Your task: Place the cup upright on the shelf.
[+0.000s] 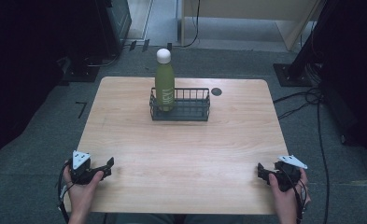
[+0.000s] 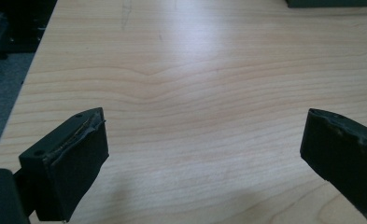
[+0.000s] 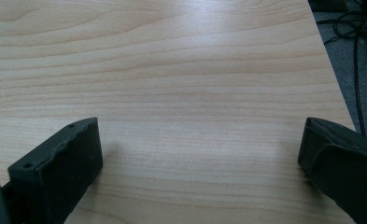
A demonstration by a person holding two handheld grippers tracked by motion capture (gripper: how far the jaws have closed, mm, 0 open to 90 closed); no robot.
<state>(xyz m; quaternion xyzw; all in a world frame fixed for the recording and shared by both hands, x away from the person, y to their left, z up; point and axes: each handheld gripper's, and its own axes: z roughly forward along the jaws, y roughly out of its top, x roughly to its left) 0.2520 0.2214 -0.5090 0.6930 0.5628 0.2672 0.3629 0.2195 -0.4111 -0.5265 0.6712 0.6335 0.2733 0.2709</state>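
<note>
A green bottle (image 1: 164, 84) with a white cap stands upright in the left end of a dark wire basket (image 1: 186, 111) at the back middle of the wooden table (image 1: 181, 149). My left gripper (image 1: 107, 167) rests near the front left corner, held by a hand, open with nothing between its jaws; in the left gripper view the left gripper (image 2: 204, 135) has only bare wood between its wide-apart jaws. My right gripper (image 1: 261, 171) sits near the front right corner, open and empty, and in the right gripper view the right gripper (image 3: 200, 140) likewise spans bare tabletop.
A dark round hole (image 1: 216, 91) sits in the table just right of the basket. Cables (image 1: 307, 98) trail on the grey floor to the right. Dark equipment (image 1: 97, 28) stands beyond the table's far left. Bare wood lies between the grippers and the basket.
</note>
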